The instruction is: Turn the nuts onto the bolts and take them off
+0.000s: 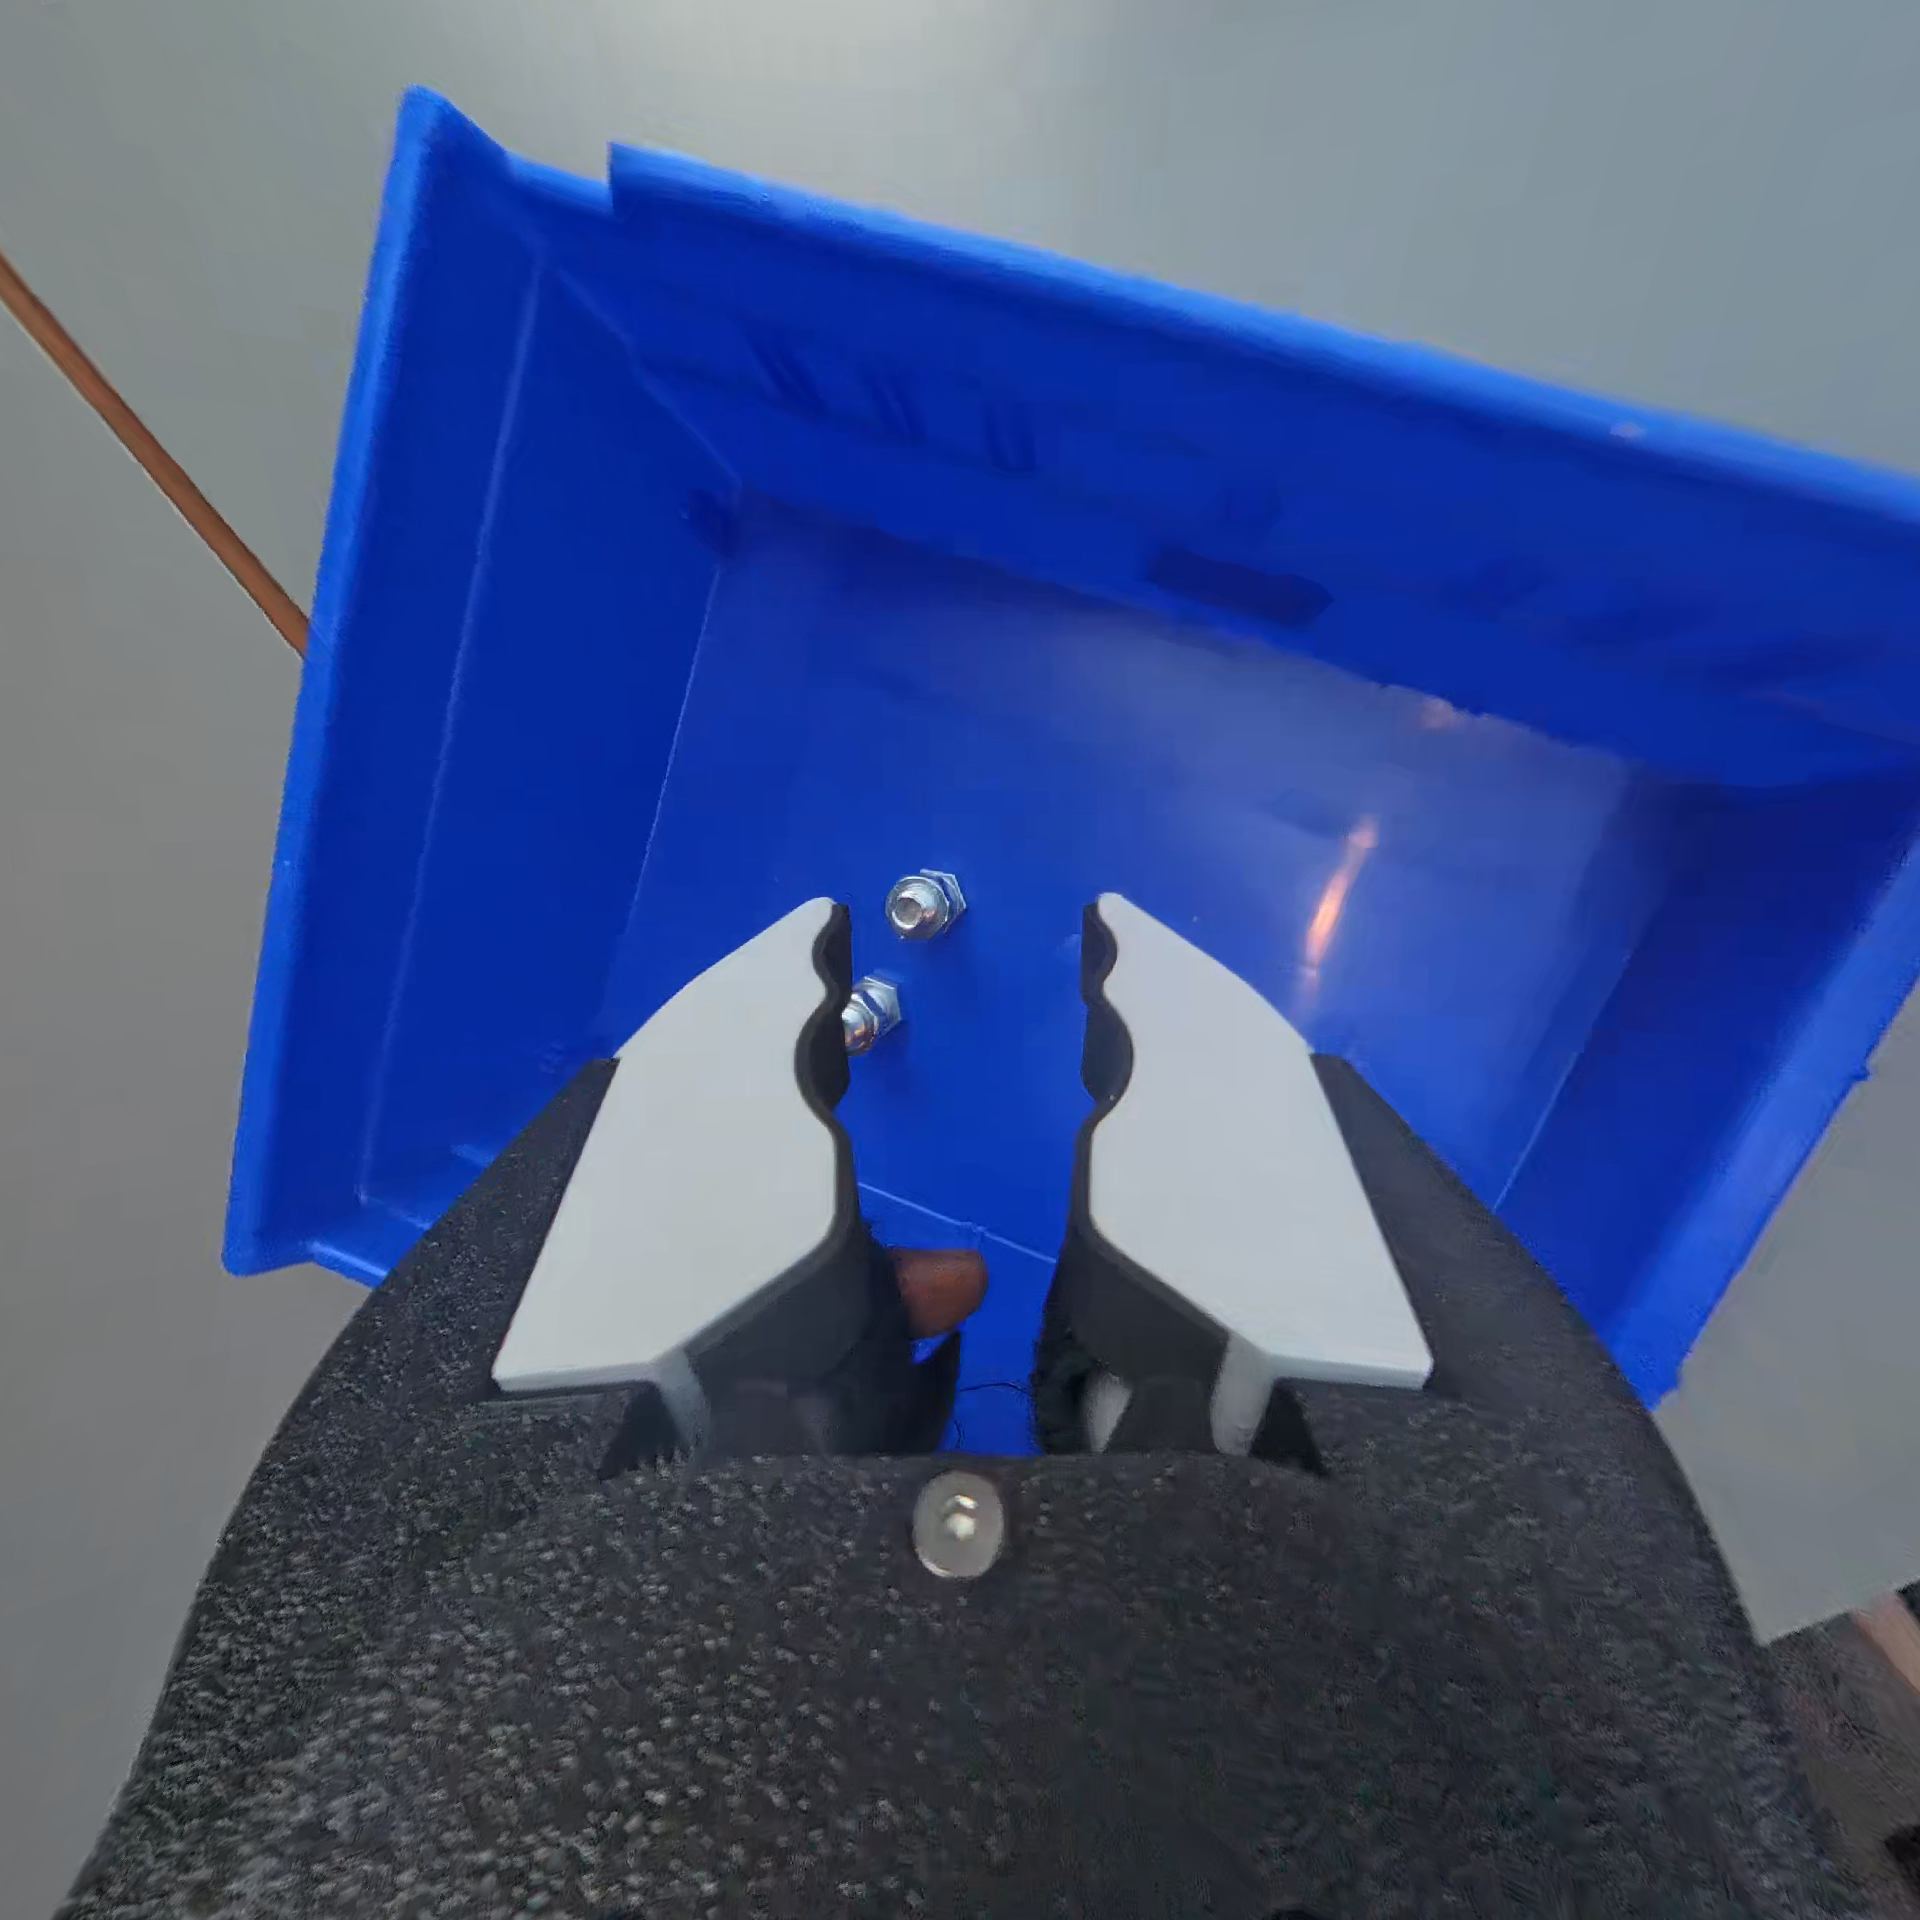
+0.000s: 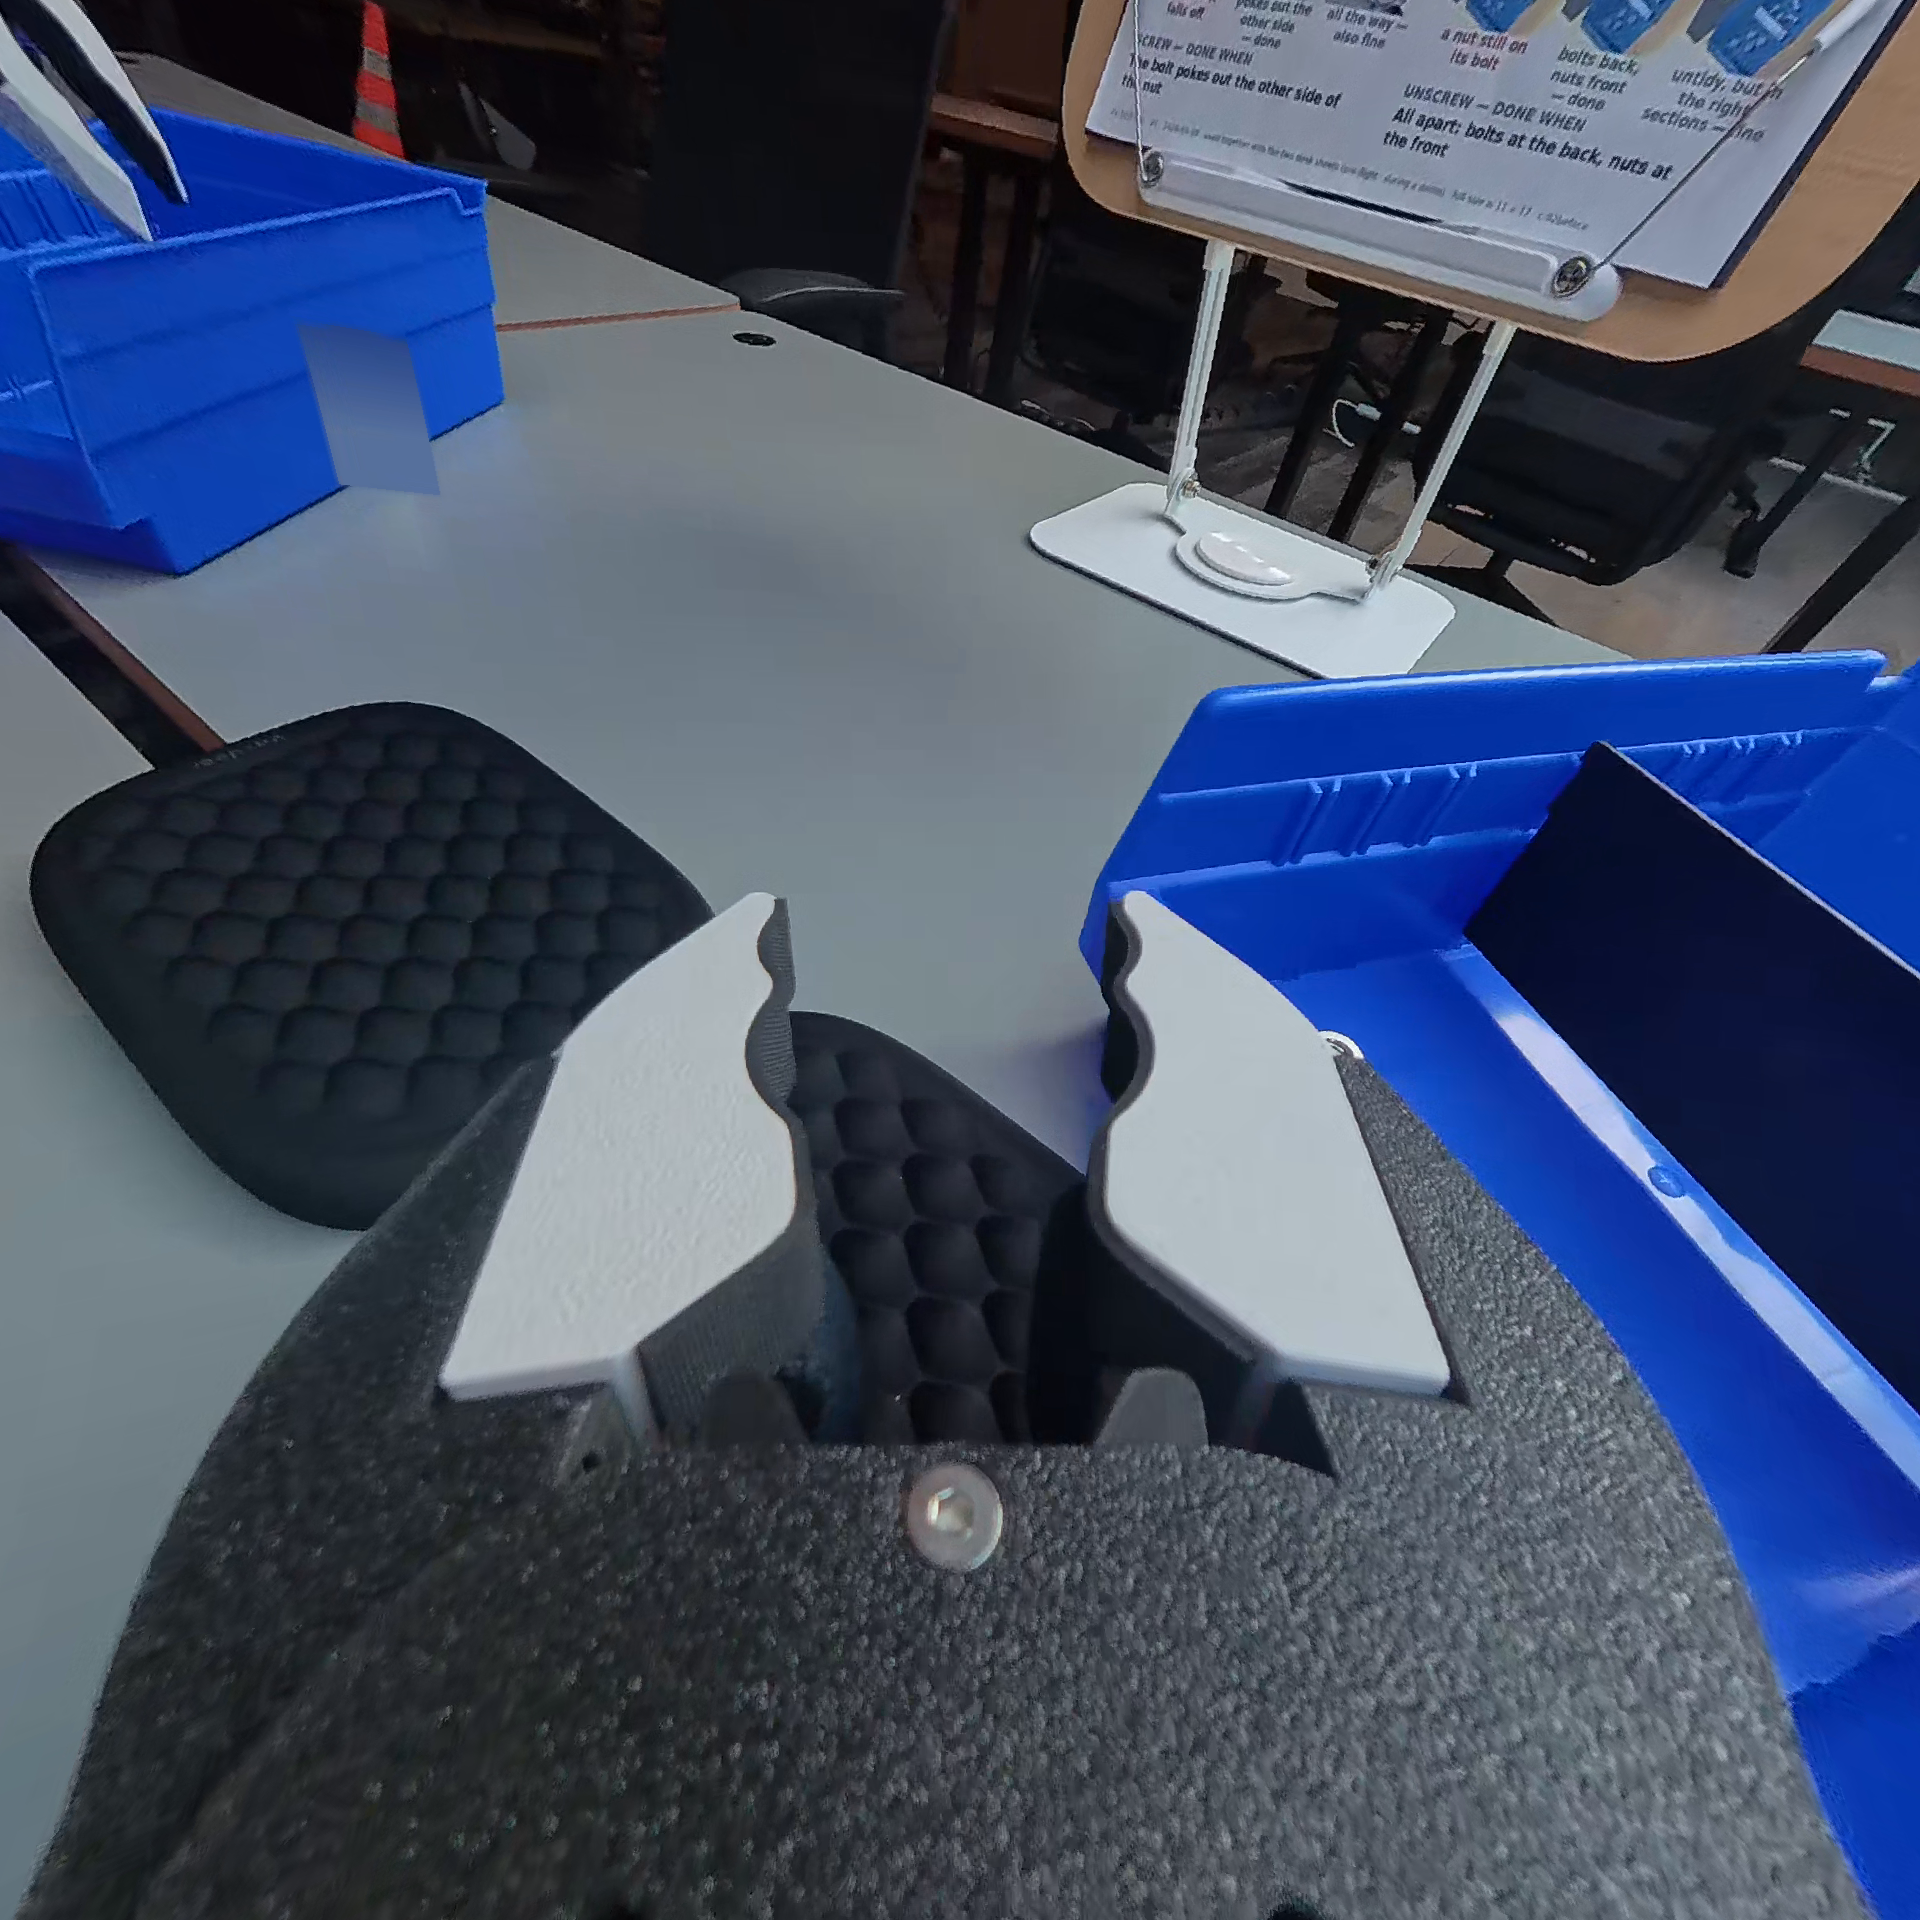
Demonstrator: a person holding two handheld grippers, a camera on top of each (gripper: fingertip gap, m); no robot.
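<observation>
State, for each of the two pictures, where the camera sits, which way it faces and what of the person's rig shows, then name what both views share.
Left wrist view: on the left gripper, facing down into a blue bin holding two nutted bolts; open grey fingers and a fingertip show.
Right wrist view: on the right gripper, low over a black honeycomb pad, facing across the grey table toward a document stand; open, empty.
Shared: that bin and left gripper appear far left.

Two bolts lie in the left blue bin [image 1: 499, 831], each with a nut on it: one [image 1: 925, 907] farther in, one [image 1: 869, 1013] nearer. Two blue bins show on the desk [image 2: 779, 623], one far left [image 2: 239, 343] and one at right [image 2: 1558, 748]. One black divider [image 2: 1714, 997], one black dimpled pad [image 2: 343, 935], one document stand [image 2: 1247, 566].
</observation>
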